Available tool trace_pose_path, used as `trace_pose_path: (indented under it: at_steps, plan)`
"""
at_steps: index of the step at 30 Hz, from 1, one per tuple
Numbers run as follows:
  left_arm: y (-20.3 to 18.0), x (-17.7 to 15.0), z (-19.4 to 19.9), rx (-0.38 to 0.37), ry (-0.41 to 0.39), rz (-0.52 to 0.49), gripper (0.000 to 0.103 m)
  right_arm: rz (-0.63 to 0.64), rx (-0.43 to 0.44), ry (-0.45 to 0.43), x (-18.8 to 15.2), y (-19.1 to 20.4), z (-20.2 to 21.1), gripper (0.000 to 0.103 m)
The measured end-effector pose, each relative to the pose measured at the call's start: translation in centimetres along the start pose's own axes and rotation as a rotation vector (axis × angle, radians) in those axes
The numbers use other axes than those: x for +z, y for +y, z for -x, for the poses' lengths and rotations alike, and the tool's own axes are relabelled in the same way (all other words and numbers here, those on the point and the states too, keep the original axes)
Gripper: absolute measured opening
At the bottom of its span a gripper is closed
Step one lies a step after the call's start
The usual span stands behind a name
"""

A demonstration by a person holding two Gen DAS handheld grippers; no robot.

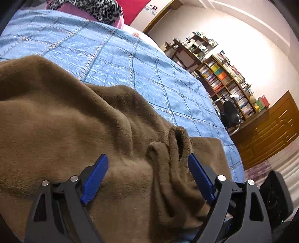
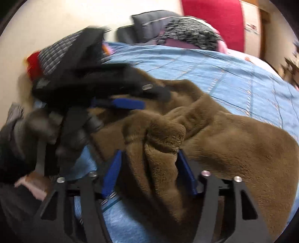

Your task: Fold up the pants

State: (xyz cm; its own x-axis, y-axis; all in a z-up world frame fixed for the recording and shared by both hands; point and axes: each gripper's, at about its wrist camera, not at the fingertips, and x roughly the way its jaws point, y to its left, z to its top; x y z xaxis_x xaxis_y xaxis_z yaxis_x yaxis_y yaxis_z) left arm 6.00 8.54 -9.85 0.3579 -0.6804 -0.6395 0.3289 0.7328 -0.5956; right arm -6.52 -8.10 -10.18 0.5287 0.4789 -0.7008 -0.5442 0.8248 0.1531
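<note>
Brown fleece pants lie bunched on the blue checked bedspread. Left gripper tilts down with jaws wide, a fabric ridge loose between them. Right gripper also angles down, parted around a fold, its pads not visibly pressing.

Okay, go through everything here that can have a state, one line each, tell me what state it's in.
Brown fleece pants: lying bunched and wrinkled on the bed, not neatly folded.
Blue checked bedspread: spread flat under the pants.
Left gripper: open, over a fleece ridge, blue pads clear of it.
Right gripper: open, a fleece bunch between its jaws, not clamped.
Leopard-print pillow: lying at the bed's far end.
</note>
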Motion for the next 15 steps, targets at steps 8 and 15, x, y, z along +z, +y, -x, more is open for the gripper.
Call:
trace_pose_path:
  at_steps: [8,15]
  plan:
    - [-1.9,1.0,-2.5,-0.075,0.125,0.003,0.086,-0.002,0.117,0.014,-0.7,0.2,0.3,0.070]
    - [-4.0,0.9,-5.1,-0.080,0.216,-0.093,0.068,0.016,0.142,0.008,-0.9,0.7,0.5,0.070]
